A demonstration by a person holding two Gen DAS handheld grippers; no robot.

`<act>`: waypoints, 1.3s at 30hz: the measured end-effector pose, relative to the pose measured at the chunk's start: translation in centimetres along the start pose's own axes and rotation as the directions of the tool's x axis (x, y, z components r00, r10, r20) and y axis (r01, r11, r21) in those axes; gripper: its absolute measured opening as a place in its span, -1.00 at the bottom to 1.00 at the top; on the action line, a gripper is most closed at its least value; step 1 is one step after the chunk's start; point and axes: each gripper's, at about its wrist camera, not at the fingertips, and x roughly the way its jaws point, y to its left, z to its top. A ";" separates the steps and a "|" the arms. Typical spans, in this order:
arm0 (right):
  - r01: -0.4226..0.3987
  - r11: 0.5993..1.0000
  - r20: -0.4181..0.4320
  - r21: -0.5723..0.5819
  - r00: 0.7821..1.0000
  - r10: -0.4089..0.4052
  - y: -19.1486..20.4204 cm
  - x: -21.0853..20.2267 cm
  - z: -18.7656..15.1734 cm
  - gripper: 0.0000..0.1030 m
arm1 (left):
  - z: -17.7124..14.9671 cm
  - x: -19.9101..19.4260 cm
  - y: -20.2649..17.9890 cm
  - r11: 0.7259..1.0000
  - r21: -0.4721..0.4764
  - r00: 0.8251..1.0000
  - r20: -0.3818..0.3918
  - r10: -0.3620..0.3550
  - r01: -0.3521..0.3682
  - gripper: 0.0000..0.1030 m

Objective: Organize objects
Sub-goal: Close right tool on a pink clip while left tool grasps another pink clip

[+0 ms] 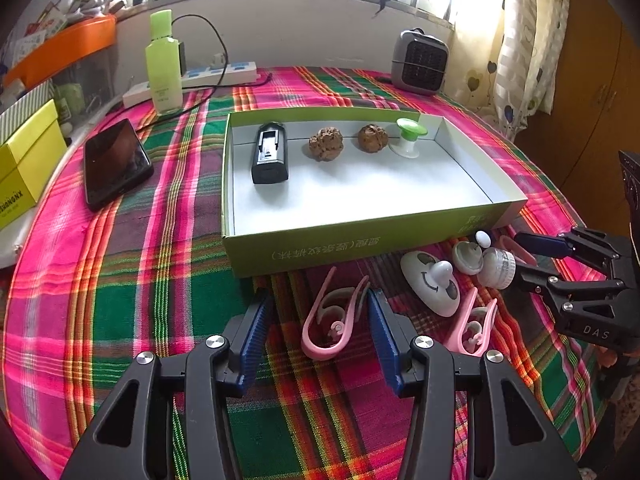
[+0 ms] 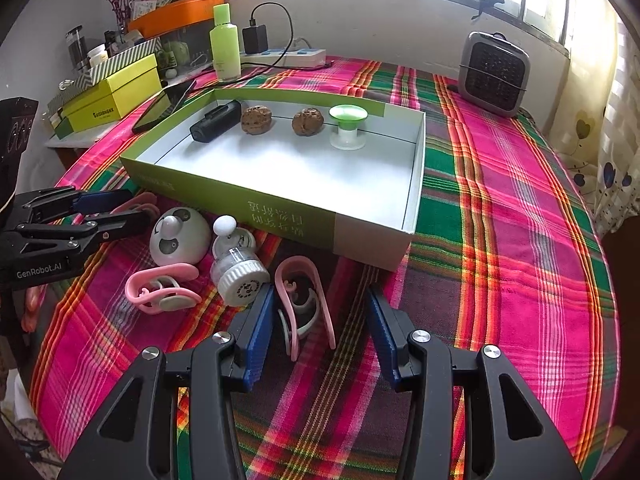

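Two hand-held claws hover over a plaid tablecloth, both spread wide and empty, as loose items wait to join those already lined up in the green box (image 1: pixel 360 240). The left gripper (image 1: pixel 320 320) frames a pink clip (image 1: pixel 332 320) between its fingers; the right gripper (image 2: pixel 320 320) brackets another pink clip (image 2: pixel 302 304), which lies nearer its left finger. The pickup step appears to be in hand. Next, each claw likely needs to lower, clench on its clip, then carry it forward into the box.
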 end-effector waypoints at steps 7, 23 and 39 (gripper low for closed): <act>0.005 1.000 0.000 0.002 1.000 -0.005 -0.1 0.0 0.1 -0.10 | 0.0 0.1 -0.1 1.000 -0.002 1.000 -0.001 0.012 -0.012 -0.10; 0.014 1.000 0.005 0.019 1.000 -0.014 -0.3 -0.3 -0.1 -0.43 | 0.2 0.0 0.6 0.998 -0.041 0.998 -0.006 0.057 -0.057 -0.49; 0.031 0.998 0.007 0.046 0.999 -0.031 -0.2 -0.4 -0.1 -0.52 | 0.1 -0.1 0.9 0.997 -0.059 0.999 -0.002 0.047 -0.047 -0.57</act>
